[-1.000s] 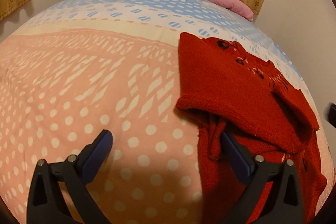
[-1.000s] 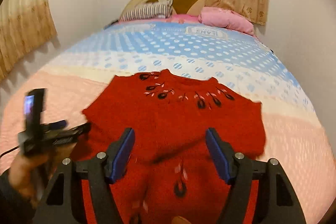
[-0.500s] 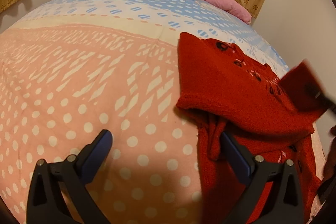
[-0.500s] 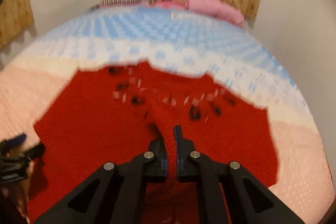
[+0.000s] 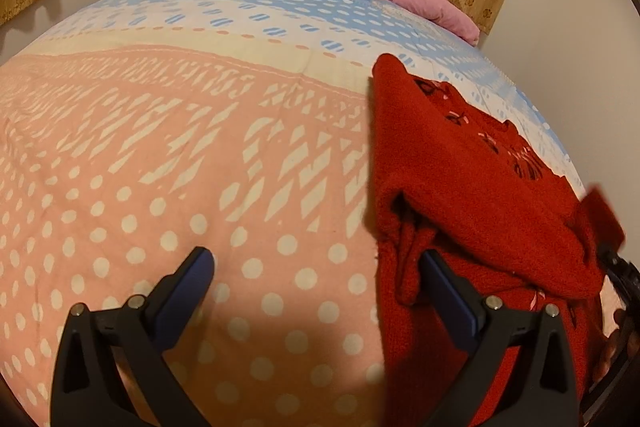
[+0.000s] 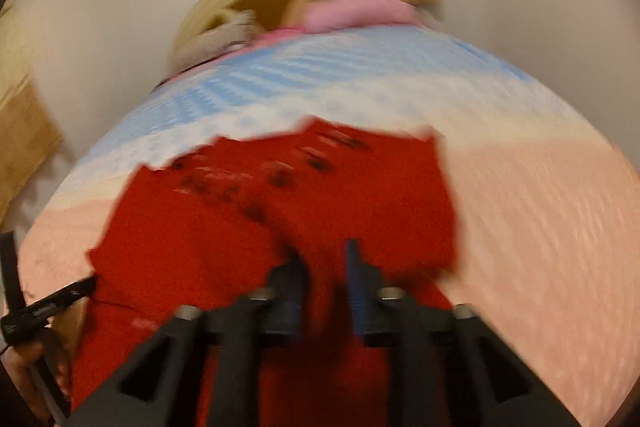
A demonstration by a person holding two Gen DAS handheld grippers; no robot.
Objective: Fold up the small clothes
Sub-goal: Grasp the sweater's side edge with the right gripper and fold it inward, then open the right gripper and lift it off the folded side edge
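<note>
Sweater (image 5: 460,163), red knit with a dark motif at the neckline, is seen lying on the bed (image 5: 160,155), over the pink dotted part of the cover and toward its right side in the left wrist view. It is judged soft, limp and fairly light (a thick knit that bunches rather than slides), so it is best taken at an edge or a sleeve cuff, where a doubled layer can be pinched.

At the left, the left claw (image 5: 316,287) is held wide open and empty, low over the cover; its right finger is just beside the folded sleeve at the sweater's near edge, and whether it touches cannot be told. Compared with the earlier frames, this claw is seen in the same place with the same opening.

At the right, the right claw (image 6: 322,271) is shown partly open in a blurred picture, with a ridge of red knit between its fingers; whether the pads press on it cannot be told. Half a second ago the jaws were pinched shut on that ridge, and they have just been opening. The view has also tilted since then, and a red flap is now seen raised at the right edge of the left wrist view.
</note>
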